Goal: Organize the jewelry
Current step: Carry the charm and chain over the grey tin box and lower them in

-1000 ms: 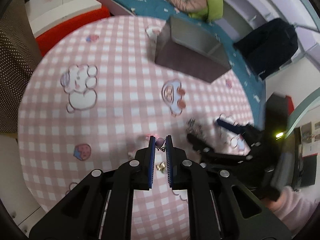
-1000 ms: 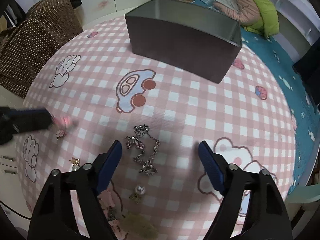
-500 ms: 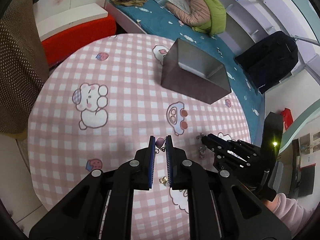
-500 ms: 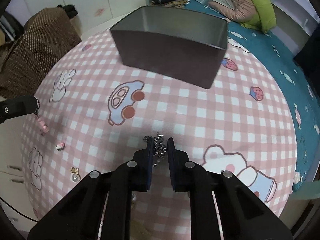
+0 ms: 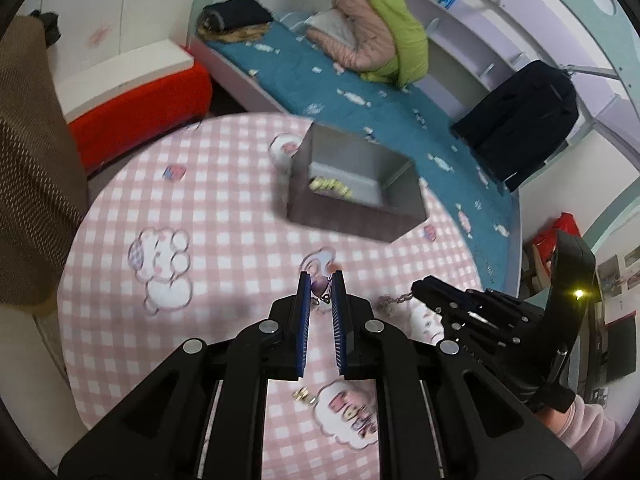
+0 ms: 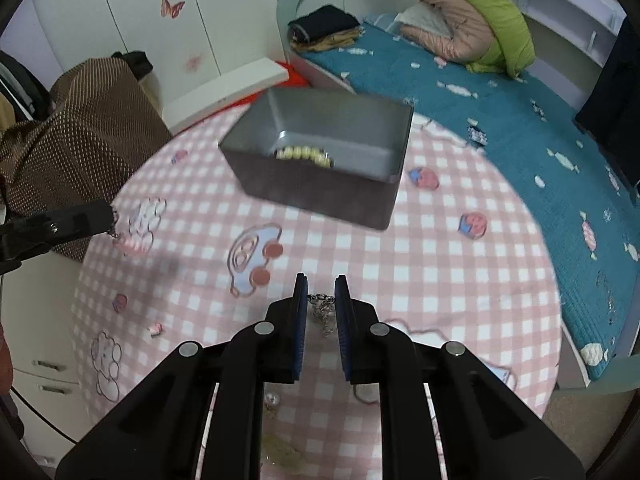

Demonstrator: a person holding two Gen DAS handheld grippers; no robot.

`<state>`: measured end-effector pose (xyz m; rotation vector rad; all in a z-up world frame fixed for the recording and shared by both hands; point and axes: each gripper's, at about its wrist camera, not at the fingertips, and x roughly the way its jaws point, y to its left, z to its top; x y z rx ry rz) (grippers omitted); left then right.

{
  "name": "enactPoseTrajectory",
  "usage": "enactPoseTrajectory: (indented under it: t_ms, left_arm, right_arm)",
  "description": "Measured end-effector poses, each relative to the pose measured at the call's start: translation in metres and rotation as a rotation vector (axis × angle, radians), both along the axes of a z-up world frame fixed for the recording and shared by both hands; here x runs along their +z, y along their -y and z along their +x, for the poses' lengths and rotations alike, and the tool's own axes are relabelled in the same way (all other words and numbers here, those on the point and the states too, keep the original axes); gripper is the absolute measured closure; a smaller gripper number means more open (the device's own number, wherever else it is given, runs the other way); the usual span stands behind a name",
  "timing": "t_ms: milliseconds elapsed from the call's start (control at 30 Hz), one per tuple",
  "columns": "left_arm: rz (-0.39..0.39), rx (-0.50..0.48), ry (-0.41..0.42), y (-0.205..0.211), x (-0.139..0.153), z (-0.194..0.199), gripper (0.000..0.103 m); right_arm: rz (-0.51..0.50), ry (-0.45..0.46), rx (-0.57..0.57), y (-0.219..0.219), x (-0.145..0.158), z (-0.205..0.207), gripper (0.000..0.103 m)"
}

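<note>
The left gripper (image 5: 319, 286) has its fingers (image 5: 303, 292) closed on a small purple-beaded earring (image 5: 319, 285), held clear of the bench (image 5: 224, 216). The right gripper (image 6: 321, 294) has its fingers (image 6: 301, 300) clamped on a silver chain necklace (image 6: 323, 312), whose links dangle between and below the pads; the jaws closed onto it within the last second.

Beyond both, toward the bench's far edge, stands the grey open box (image 6: 320, 196), with a string of yellowish beads (image 6: 306, 155) already lying on its floor. So one piece looks stowed and two are in hand, neither yet over the box.

Left on the pink checked cloth near the bench's near edge: a small gold piece (image 5: 304, 394), a pearl stud (image 6: 273, 399), a tiny pink item (image 6: 155, 328), and a blurred gold-toned cluster (image 6: 280, 454). Several pieces remain, I judge.
</note>
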<state>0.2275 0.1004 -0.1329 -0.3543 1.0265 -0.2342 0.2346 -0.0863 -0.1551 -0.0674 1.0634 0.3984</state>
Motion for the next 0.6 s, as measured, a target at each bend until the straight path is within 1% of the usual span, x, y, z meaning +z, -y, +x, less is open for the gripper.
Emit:
enactPoseTrajectory:
  t_ms: [267,467,600]
  left_arm:
    - [0.003,-0.035,0.107,0.020,0.035,0.023,0.093]
    - [-0.014,-0.037,0.146,0.028,0.050,0.041,0.093]
    - [-0.032,-0.035,0.162,0.032,0.054,0.052,0.093]
  right_arm:
    - [0.035,0.102,-0.015,0.003,0.042,0.017,0.091]
    - [0.070,0.176,-0.024,0.008,0.071,0.031,0.090]
    - [0.101,0.221,-0.037,0.013,0.087,0.043,0.090]
